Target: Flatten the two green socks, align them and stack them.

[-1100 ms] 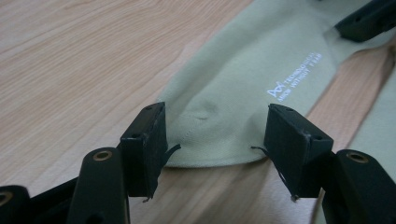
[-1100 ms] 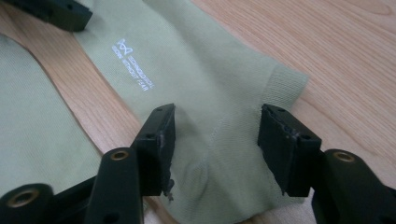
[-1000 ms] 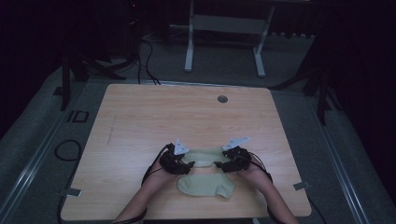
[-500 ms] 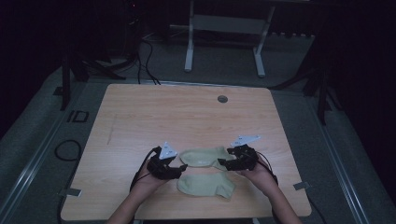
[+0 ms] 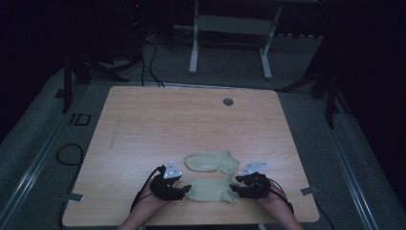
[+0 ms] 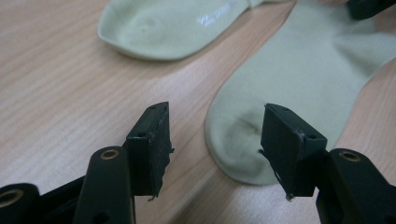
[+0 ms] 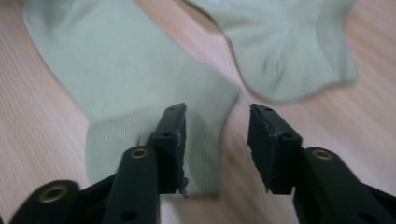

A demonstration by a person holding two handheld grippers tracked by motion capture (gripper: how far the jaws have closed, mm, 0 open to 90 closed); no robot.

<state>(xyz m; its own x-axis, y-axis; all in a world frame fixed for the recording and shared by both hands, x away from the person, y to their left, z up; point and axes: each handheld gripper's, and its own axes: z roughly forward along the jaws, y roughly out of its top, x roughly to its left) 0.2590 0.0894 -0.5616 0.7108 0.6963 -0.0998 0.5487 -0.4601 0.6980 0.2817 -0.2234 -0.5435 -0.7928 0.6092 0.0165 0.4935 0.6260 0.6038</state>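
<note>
Jaws, left: left gripper stands parted and has just been closing; the toe of the near sock lies between the pads, which do not press on it.
Jaws, right: right gripper also stands parted, having just been closing; the cuff edge of the near sock lies between its pads, one pad over the cloth, nothing pinched.
Near sock: pale green, flat on the table, close to the near edge, stretched between the two grippers.
Far sock: same colour, flat, just beyond the near sock toward the table's middle, barely apart from it.
Hands: both come in over the near edge, one at each end of the near sock.
Table hole: small round grommet near the far edge, well apart from the socks.
</note>
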